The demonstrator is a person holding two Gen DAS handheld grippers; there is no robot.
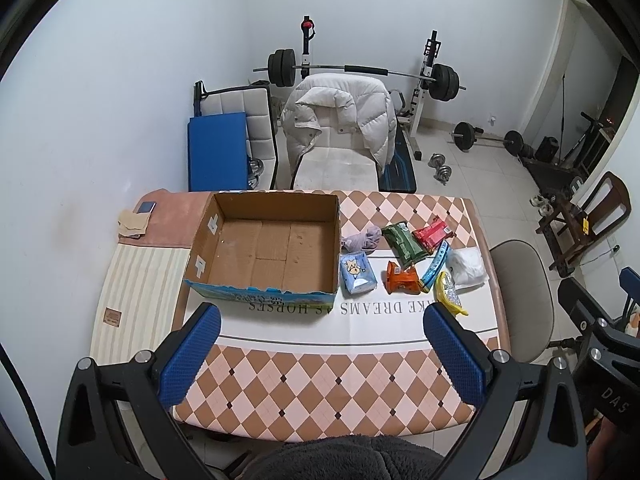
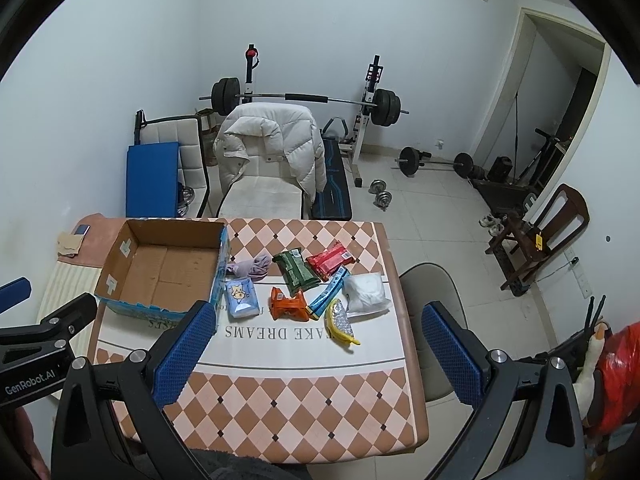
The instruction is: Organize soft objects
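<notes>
An open, empty cardboard box [image 1: 264, 248] [image 2: 164, 268] stands on the checkered table [image 1: 320, 372] [image 2: 304, 392]. To its right lie several soft items: a purple cloth [image 1: 363, 239] [image 2: 252, 267], a blue tissue pack [image 1: 357, 272] [image 2: 241, 298], a green packet [image 1: 402, 240] [image 2: 294, 270], a red packet [image 1: 434, 233] [image 2: 330, 261], an orange packet [image 1: 402, 278] [image 2: 289, 303], a long blue packet [image 1: 436, 266] [image 2: 328, 294], a yellow pouch [image 1: 450, 298] [image 2: 341, 322] and a white bag [image 1: 467, 266] [image 2: 366, 292]. My left gripper [image 1: 320, 330] and right gripper [image 2: 320, 330] are open, empty, held above the table's near part.
A phone and paper [image 1: 136, 218] lie on a pink mat at the table's far left. A chair with a white jacket [image 1: 340, 128] stands behind the table, a grey chair [image 1: 524, 280] to its right. Weight equipment [image 1: 360, 72] fills the back of the room.
</notes>
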